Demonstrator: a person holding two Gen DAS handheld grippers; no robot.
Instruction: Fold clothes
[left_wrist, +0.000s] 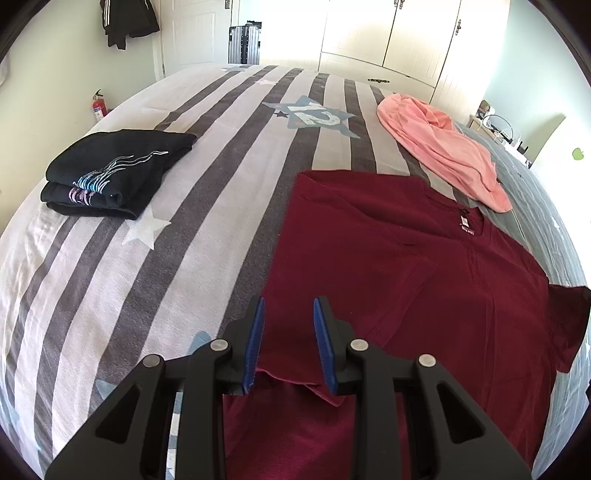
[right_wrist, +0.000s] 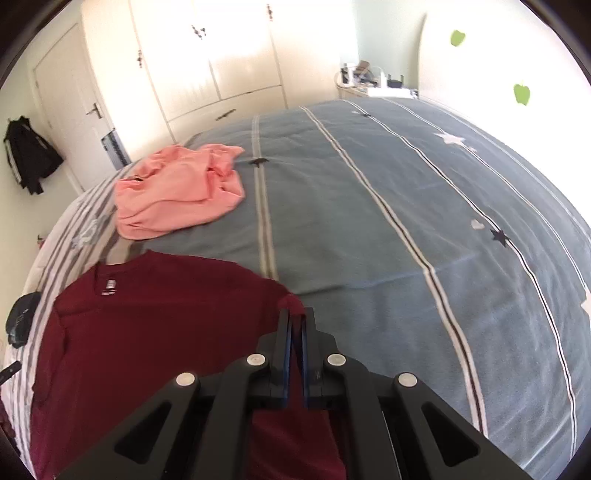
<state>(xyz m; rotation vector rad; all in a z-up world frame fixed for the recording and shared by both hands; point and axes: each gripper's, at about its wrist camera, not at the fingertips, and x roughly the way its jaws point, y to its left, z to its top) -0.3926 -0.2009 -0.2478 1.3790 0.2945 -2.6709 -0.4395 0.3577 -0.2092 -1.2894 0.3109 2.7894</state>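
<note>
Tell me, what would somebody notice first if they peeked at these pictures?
Probably the big dark red shirt spread flat on the striped bed, with the right tool pinching its sleeve and the left tool open over its edge. Behind it lies a crumpled pink shirt, and folded black clothes sit off to the left.

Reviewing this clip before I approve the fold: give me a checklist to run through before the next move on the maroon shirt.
1. Right gripper shut on the maroon shirt: ok.
2. Left gripper gripping the shirt: not ok, jaws open, fabric between them.
3. Shirt spread flat on the bed: mostly ok, near hem bunched.
4. Pink garment off the shirt: cannot tell, edges look close.
5. Folded black clothes out of the way: ok.
</note>
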